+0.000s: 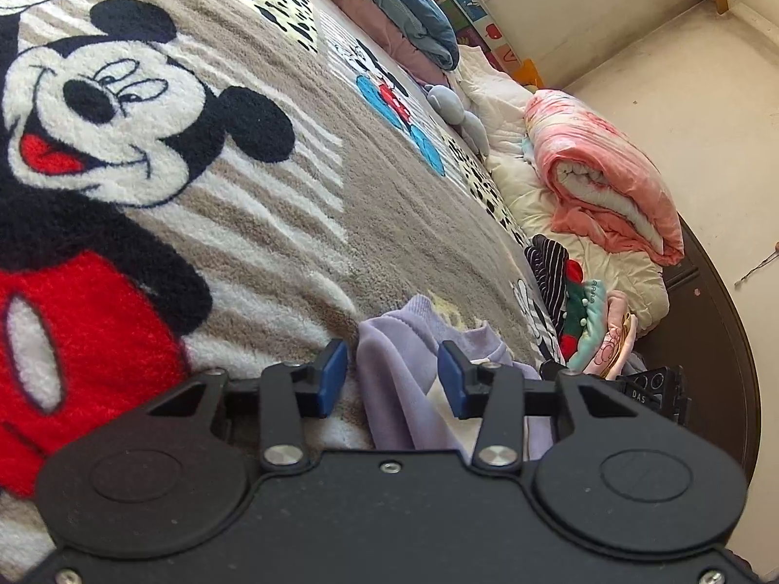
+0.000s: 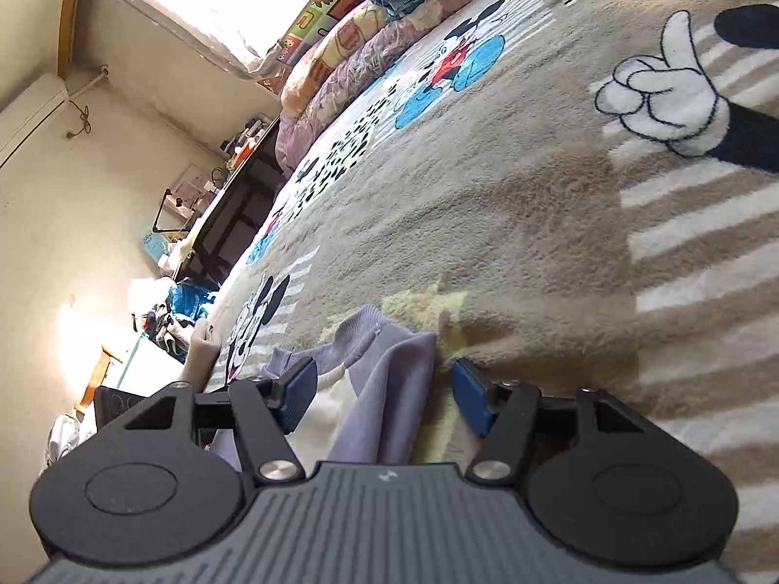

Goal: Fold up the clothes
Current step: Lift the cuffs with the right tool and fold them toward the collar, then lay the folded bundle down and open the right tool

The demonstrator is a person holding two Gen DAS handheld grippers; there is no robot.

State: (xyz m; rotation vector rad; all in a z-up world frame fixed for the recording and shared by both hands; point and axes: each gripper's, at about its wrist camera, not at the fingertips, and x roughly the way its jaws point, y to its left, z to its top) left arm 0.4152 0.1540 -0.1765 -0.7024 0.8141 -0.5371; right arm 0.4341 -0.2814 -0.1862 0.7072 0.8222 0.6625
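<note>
Lilac sweatshirt (image 1: pixel 394 379), soft with a cream panel and ribbed hem, lay bunched on the cartoon-mouse blanket (image 1: pixel 272 224) of the bed. Its folds passed between both claws: left claw (image 1: pixel 392 379) and right claw (image 2: pixel 382 396) stood apart, pads not pressing it. Beyond the sweatshirt sat folded clothes (image 1: pixel 584 326), farther a pink quilt (image 1: pixel 603 170).

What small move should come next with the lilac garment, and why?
Probably close both tools on it. The lilac garment lies between the open blue pads of the left tool and right tool, on the cartoon blanket; neither pair presses it yet.
</note>
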